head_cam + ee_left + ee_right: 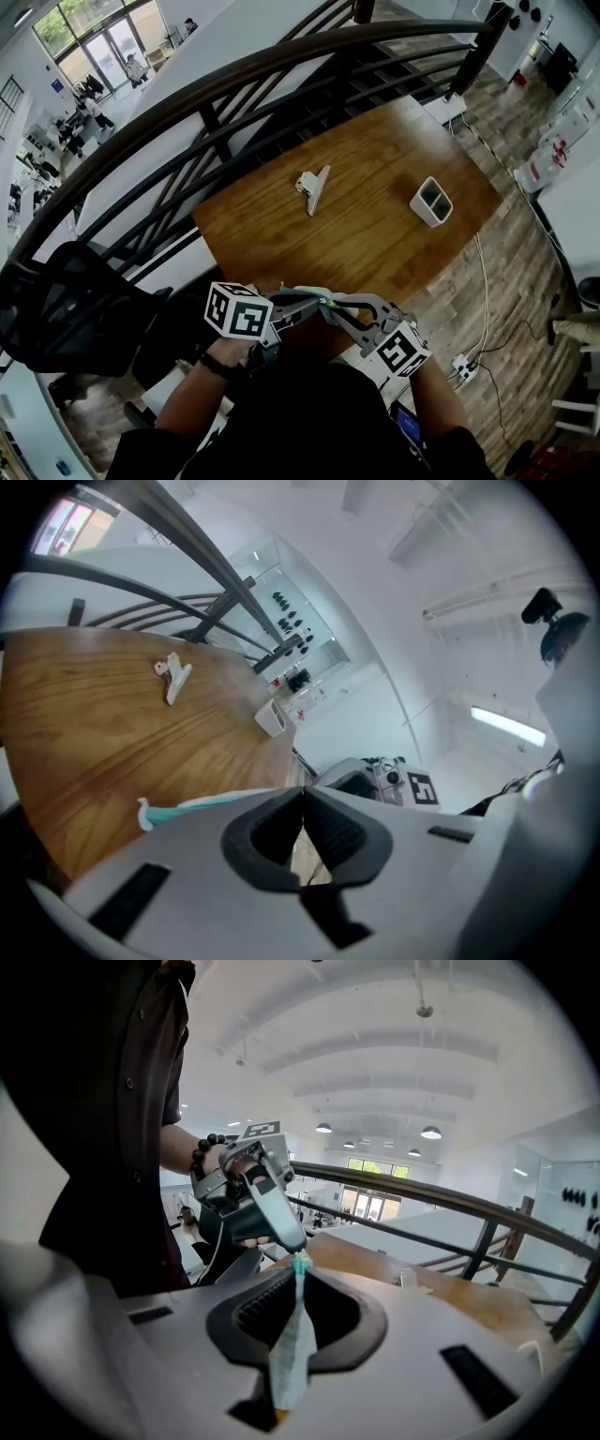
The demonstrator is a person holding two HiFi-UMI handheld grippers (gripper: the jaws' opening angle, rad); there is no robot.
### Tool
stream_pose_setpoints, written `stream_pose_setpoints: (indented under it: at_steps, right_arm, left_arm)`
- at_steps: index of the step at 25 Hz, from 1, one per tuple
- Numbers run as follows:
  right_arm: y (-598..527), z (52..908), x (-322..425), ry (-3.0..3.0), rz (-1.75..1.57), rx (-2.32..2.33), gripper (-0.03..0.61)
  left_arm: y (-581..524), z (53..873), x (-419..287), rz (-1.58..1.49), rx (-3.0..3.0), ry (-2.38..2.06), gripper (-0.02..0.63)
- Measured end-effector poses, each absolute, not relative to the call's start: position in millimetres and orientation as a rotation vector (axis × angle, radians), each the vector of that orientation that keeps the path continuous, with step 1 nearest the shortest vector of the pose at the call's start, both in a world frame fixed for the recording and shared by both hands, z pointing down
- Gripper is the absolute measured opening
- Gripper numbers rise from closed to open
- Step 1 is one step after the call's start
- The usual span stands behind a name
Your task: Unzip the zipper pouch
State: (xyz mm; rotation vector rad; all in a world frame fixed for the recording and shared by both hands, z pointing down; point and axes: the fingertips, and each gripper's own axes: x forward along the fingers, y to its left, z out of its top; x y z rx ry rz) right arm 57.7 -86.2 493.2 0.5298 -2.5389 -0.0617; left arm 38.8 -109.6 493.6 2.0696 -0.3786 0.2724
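Note:
The zipper pouch (317,294), pale teal and white, hangs in the air between my two grippers just in front of the wooden table's near edge (281,281). In the right gripper view the pouch (292,1340) stands edge-on between the pads of my right gripper (300,1274), which is shut on it. My left gripper (297,1247) pinches the pouch's teal top end from the opposite side. In the left gripper view my left gripper (302,797) has its jaws pressed together, and a teal strip of the pouch (192,805) sticks out to the left. The zipper pull itself is hidden.
On the table (366,234) lie a white clip (313,188) and, further right, a white two-slot holder (431,202). A dark curved railing (234,80) runs behind the table. A black chair (66,305) stands at my left. Cables and a power strip (462,366) lie on the floor.

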Motion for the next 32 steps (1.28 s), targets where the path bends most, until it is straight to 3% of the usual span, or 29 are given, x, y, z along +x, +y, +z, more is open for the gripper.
stream_pose_setpoints:
  at_steps: [32]
  right_arm:
    - [-100.2, 481.1, 66.0, -2.561, -0.067, 0.570, 0.027]
  left_arm:
    - [-134.7, 502.4, 2.6, 0.278, 2.089, -0.556, 0.014]
